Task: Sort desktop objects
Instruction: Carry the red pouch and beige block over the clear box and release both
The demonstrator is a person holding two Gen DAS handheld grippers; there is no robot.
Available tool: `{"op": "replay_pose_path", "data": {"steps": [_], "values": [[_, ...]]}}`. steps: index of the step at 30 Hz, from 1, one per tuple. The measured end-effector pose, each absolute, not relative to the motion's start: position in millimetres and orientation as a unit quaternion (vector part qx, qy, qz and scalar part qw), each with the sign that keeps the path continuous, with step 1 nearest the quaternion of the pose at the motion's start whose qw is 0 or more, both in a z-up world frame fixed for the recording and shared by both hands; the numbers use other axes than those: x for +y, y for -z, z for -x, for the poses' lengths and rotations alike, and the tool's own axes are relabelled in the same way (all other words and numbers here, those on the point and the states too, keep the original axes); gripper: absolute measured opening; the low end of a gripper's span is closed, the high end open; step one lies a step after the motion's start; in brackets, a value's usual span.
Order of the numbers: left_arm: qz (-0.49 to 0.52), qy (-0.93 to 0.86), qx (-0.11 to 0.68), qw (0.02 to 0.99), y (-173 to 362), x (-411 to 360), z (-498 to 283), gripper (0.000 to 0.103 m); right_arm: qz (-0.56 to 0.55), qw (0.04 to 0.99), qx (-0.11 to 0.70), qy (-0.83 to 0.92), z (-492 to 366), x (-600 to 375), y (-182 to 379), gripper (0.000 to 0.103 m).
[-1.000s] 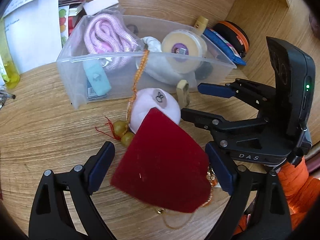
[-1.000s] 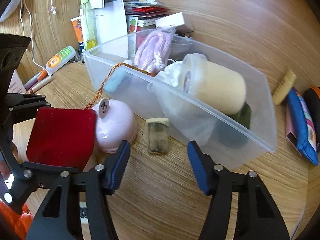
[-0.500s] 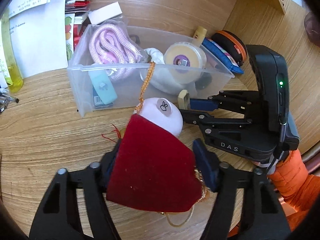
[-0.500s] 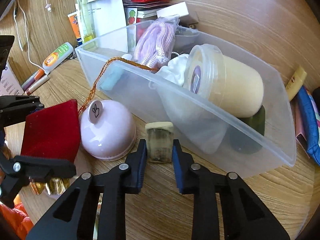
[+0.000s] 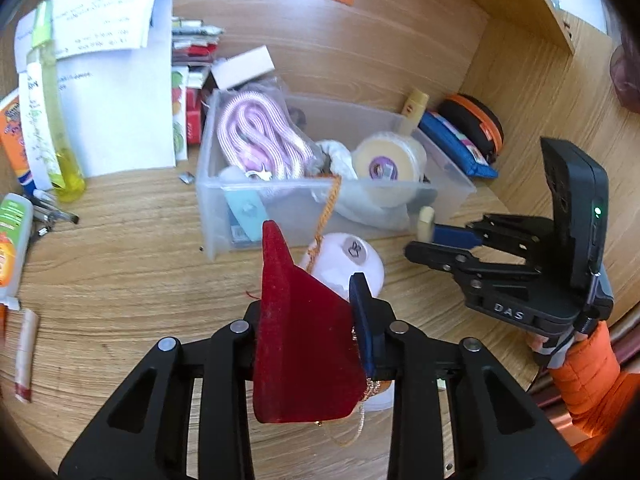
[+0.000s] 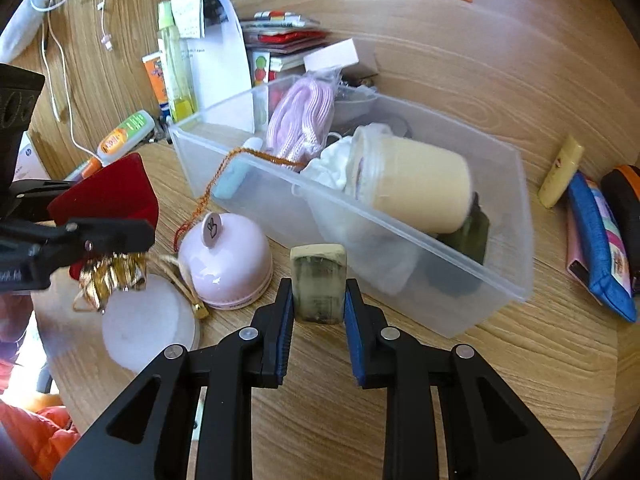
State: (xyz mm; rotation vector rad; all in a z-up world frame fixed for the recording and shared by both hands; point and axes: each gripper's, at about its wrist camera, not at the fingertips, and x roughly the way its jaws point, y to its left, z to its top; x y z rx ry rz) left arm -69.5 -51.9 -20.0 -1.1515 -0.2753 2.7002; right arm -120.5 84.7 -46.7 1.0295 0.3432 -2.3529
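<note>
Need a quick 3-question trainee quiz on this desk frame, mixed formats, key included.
1. True or false: the right gripper is shut on the small worn block.
2. What lies between the left gripper's closing jaws? A) red velvet pouch B) pink dome case C) yellow spray bottle
3. Which lidded container lies on its side in the clear bin?

Key: 1 true; 2 A; 3 the cream jar.
</note>
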Motion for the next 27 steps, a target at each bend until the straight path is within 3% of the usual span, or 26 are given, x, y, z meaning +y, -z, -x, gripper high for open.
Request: {"op": "replay_pose_path", "data": {"steps": [27], "values": [[0.287,-0.95,-0.091,0.084,-57.9,-67.4,110.9,0.031,-0.306,0.226,0.082,0.921,122.9,129.0,-14.7,0.022]]}}
